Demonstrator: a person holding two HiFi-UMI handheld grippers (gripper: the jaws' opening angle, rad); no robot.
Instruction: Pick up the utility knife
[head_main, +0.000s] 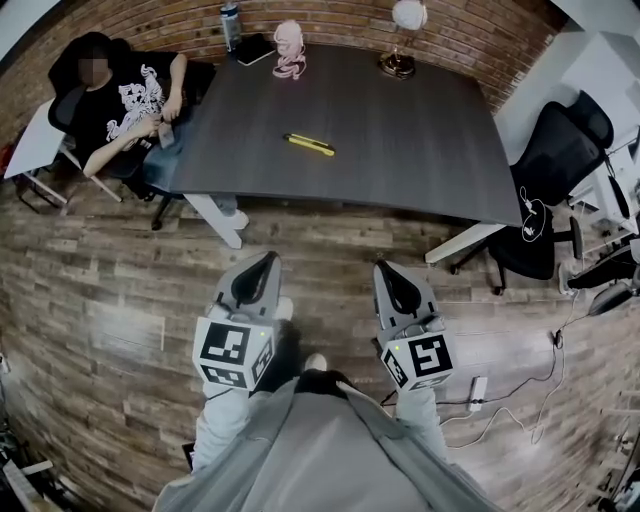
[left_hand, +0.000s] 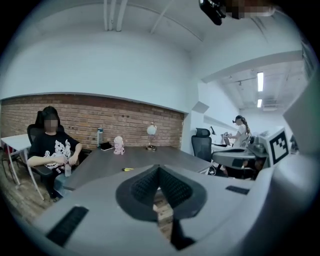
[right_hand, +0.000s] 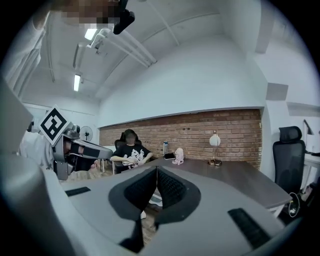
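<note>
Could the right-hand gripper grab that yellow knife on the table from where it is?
Probably not yet: the right gripper hangs shut over the floor, short of the table. The utility knife lies alone mid-table, so stepping closer should leave a free way.

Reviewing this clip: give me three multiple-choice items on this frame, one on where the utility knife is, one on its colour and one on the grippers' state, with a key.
1. Where does the utility knife lie?
A) on the floor
B) on the table, near its middle
C) on a chair

2. What colour is the knife's body?
A) yellow
B) red
C) blue

3. How do the left gripper and right gripper stand?
A) both open
B) both shut, empty
C) right shut on the knife

Key:
1 B: the head view shows it on the tabletop, apart from both grippers.
2 A: it shows yellow against the dark top.
3 B: each gripper view shows the pads together with nothing between.
</note>
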